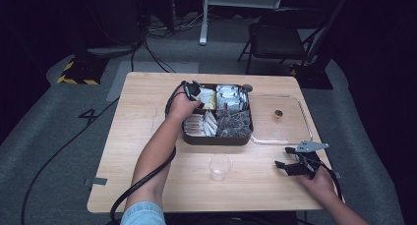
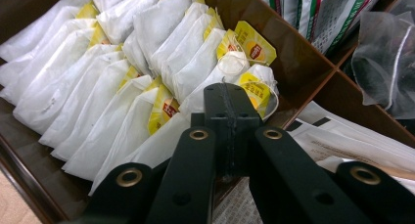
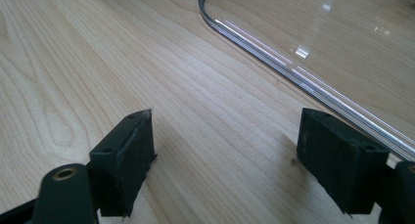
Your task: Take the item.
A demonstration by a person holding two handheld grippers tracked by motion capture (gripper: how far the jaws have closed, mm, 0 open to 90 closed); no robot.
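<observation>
Left gripper [image 2: 230, 99], jaws pressed together on a white paper teabag with yellow tag [image 2: 215, 94] in the dark divided box's [image 1: 216, 139] rear-left compartment; it looks light, soft, tearable, best pinched by its top edge

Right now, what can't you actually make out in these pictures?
- Left gripper, left gripper view: the jaws are shut over the tea bags; whether a bag is pinched is hidden behind them.
- Small dark thing on the clear lid, high view: too small to identify.
- Sachets' print, left gripper view: cut off by the top edge.
</observation>
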